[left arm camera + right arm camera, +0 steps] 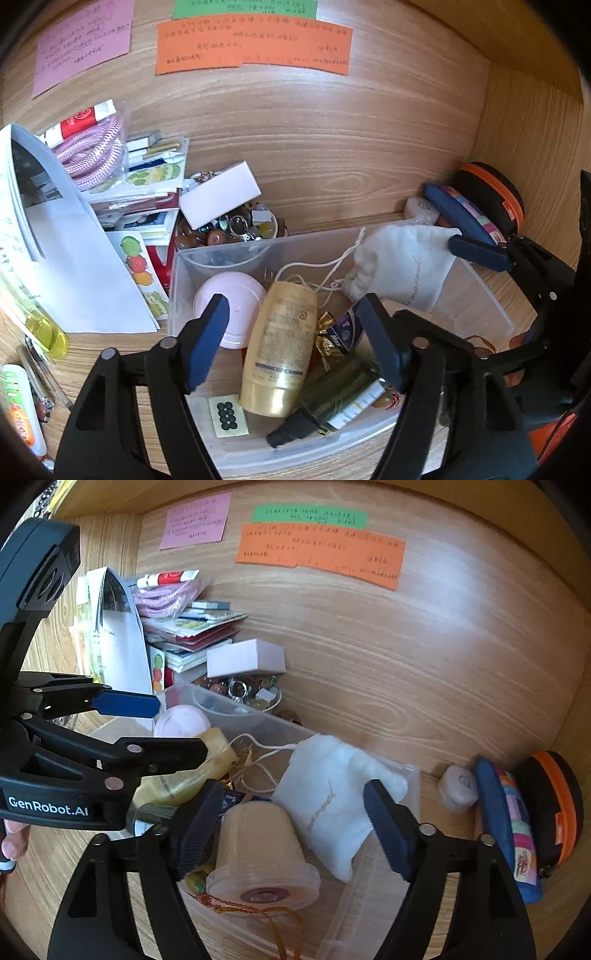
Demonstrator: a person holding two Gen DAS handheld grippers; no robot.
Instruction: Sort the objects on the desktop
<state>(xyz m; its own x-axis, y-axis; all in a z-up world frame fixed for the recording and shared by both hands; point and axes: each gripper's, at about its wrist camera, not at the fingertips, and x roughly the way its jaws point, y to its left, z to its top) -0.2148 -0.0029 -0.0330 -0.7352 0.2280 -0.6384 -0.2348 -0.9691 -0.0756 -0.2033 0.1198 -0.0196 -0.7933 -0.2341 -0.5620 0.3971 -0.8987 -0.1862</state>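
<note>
- Looking through the left wrist view: left gripper (291,339) hangs wide open over the clear bin (491,291), gripping nothing; the gold bottle (280,347) lies in the bin between its fingers, untouched. Lifting straight up likely avoids snagging the drawstring.
- Right wrist view: right gripper (291,834) is also wide open and empty, over the beige cup (262,853) and white pouch (332,801) in the same bin. It should probably clear the rim before seeking loose desk clutter.

From my right hand-held gripper's camera, my left hand-held gripper (177,731) hides most of the gold bottle (218,747) in the clear bin (410,775). The handwriting on the orange note (321,554) above the bin is too small to read. The green tube (20,410) left of the bin is cut off by the frame edge.
</note>
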